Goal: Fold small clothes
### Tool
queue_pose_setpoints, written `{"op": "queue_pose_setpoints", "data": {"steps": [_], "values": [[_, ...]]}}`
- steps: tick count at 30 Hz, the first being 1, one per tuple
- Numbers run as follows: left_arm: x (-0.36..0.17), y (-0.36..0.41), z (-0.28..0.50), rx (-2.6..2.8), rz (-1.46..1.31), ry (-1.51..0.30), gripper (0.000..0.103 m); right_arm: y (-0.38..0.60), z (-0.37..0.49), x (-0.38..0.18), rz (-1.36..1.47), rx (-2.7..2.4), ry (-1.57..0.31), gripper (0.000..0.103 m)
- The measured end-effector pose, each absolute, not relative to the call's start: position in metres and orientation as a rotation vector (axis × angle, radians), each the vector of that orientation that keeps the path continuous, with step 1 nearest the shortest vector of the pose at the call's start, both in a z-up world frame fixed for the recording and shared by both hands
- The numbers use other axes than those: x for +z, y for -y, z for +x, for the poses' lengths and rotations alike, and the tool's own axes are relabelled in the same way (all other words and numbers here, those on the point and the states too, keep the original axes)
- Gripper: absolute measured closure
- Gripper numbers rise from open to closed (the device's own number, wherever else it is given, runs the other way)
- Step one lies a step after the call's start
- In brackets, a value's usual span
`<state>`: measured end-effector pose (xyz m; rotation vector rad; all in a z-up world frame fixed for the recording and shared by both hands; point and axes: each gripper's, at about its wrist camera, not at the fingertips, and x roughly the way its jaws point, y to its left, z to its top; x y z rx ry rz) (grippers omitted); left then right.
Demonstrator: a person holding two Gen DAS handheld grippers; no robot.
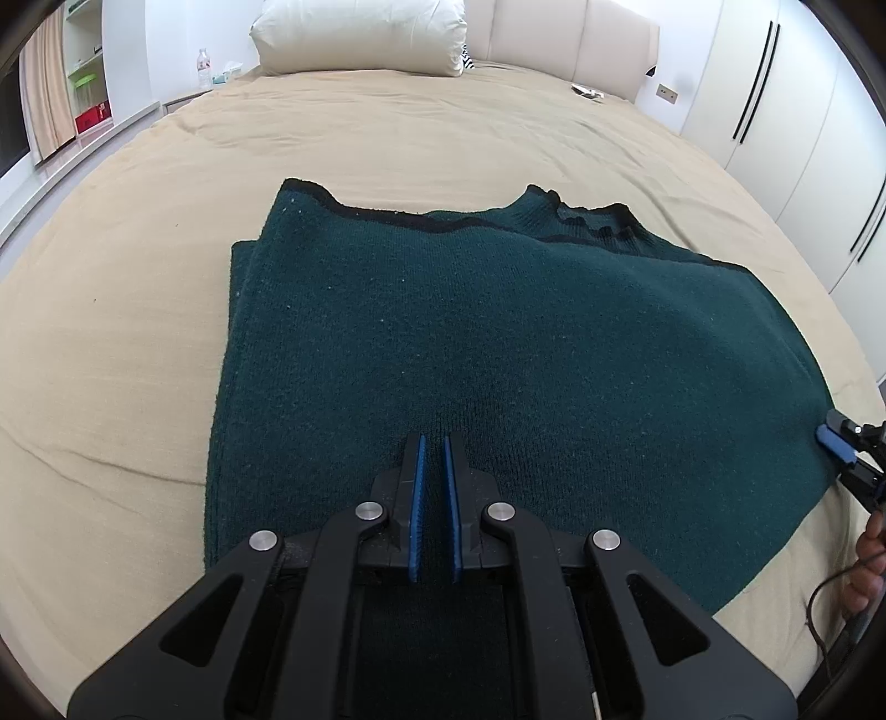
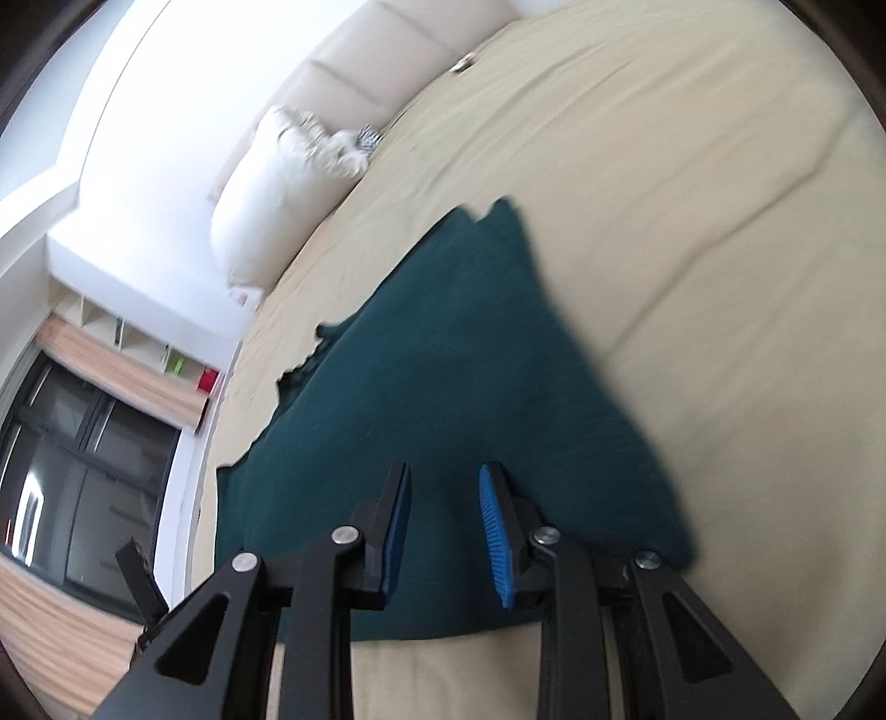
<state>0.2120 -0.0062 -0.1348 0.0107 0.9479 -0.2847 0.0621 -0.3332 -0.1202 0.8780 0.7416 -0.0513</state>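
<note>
A dark green knit sweater (image 1: 443,332) with black trim lies folded on the tan bed sheet (image 1: 138,332). My left gripper (image 1: 436,443) is over the sweater's near middle. Its blue pads are almost together, and a small pucker of knit is pinched at the tips. My right gripper (image 2: 443,482) hovers over the sweater (image 2: 443,387) near its corner. Its jaws stand apart, with nothing pressed between the blue pads. In the left wrist view the right gripper (image 1: 836,443) shows at the sweater's right edge, with a hand (image 1: 869,565) behind it.
A white pillow (image 1: 360,36) lies against the padded headboard (image 1: 565,44) at the far end of the bed. White wardrobe doors (image 1: 803,138) line the right side. A water bottle (image 1: 204,66) and shelves (image 1: 88,83) stand at the far left.
</note>
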Motion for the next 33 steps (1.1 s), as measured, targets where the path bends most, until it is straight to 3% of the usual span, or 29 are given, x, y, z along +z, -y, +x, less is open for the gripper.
{"op": "queue_pose_setpoints", "data": {"steps": [7, 12, 14, 16, 19, 21, 22, 23, 25, 33], "values": [[-0.132, 0.002, 0.206, -0.266, 0.015, -0.949, 0.096, 0.346, 0.039, -0.111, 0.878, -0.077, -0.696, 0.063], [-0.127, -0.019, 0.194, -0.229, -0.013, -0.944, 0.096, 0.329, 0.047, -0.099, 0.858, -0.040, -0.676, 0.061], [-0.122, -0.034, 0.187, -0.204, -0.050, -0.925, 0.096, 0.321, 0.052, -0.093, 0.840, -0.025, -0.673, 0.056], [-0.121, -0.053, 0.181, -0.182, -0.115, -0.918, 0.096, 0.312, 0.053, -0.086, 0.825, -0.003, -0.669, 0.042], [-0.125, -0.089, 0.175, -0.186, -0.283, -0.937, 0.096, 0.298, 0.057, -0.078, 0.794, 0.037, -0.664, 0.038], [-0.129, -0.104, 0.175, -0.173, -0.339, -0.962, 0.087, 0.289, 0.063, -0.076, 0.775, 0.072, -0.673, 0.038], [-0.133, -0.111, 0.176, -0.198, -0.385, -0.976, 0.073, 0.286, 0.064, -0.076, 0.771, 0.081, -0.678, 0.038], [-0.135, -0.116, 0.178, -0.223, -0.432, -0.985, 0.052, 0.281, 0.068, -0.075, 0.767, 0.096, -0.684, 0.038], [-0.137, -0.126, 0.180, -0.266, -0.531, -0.975, 0.036, 0.272, 0.073, -0.075, 0.761, 0.124, -0.696, 0.038], [-0.158, -0.123, 0.211, -0.454, -0.726, -1.099, 0.036, 0.238, 0.103, -0.067, 0.699, 0.232, -0.750, 0.038]]}}
